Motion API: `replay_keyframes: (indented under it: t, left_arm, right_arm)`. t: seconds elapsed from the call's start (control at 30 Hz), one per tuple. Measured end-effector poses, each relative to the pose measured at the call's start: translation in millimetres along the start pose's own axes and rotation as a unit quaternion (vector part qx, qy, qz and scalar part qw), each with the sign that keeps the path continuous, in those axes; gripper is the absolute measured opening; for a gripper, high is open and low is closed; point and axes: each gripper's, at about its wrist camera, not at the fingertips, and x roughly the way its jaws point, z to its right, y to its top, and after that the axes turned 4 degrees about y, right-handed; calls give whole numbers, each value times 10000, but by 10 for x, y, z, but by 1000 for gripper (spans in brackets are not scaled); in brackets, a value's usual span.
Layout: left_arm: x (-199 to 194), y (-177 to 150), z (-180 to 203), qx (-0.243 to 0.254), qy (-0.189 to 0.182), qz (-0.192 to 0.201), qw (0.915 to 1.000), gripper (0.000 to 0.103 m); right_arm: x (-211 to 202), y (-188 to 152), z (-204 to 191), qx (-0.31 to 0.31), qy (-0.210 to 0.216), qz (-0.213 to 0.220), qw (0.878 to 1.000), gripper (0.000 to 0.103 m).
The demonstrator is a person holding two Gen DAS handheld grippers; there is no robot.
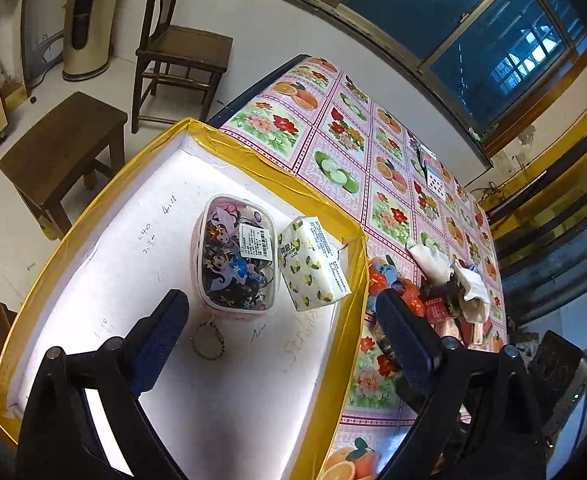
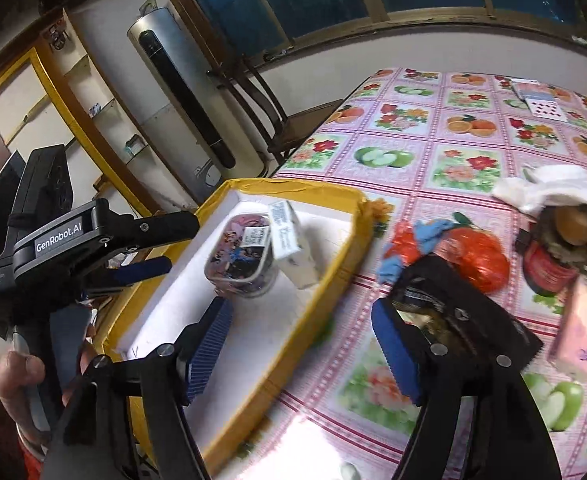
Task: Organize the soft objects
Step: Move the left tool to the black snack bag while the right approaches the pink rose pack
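Both grippers are wide apart and hold nothing. The left gripper hangs over the yellow box on the desk. Inside the box, a cartoon pouch sits touching a pack of tissues. The right gripper is above the box edge, next to a black packet. A pink tissue pack, an orange bag and a white cloth lie on the desk.

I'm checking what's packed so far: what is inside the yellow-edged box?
Inside the box: a clear cartoon pouch and a tissue pack, side by side. The pouch's contents can't be made out.
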Motion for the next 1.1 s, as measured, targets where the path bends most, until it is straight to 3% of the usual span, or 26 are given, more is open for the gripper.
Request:
replay_keyframes:
  t: [0.2,0.3,0.4,0.67,0.73,1.1]
  left_arm:
    - [-21,-422,605,983,292,357,9941,96]
    - [35,-667,963,1460,339,463,9876,96]
    - [194,-857,1253,1785,332,303,9829,96]
    - [608,-1059,1715,1646,455,-188,9851,96]
    - [689,-1057,1778,1531,648,-244,9858,96]
    - [1059,-968,1896,976,1045,-319,9892,96]
  right_arm:
    - [-567,-358,629,48,-872,239,9959,79]
    - [-767,-513,960,413,-923,225,9946,79]
    - [-964,-675,1251,758,-983,265,9919,79]
    - [-1436,-897,1660,1076,-1104,461,9870,79]
    - [-1515,-902,1732,1126,-1064,494,9867,79]
    - [-1519,-780,1855,1093,-939,346,9890,80]
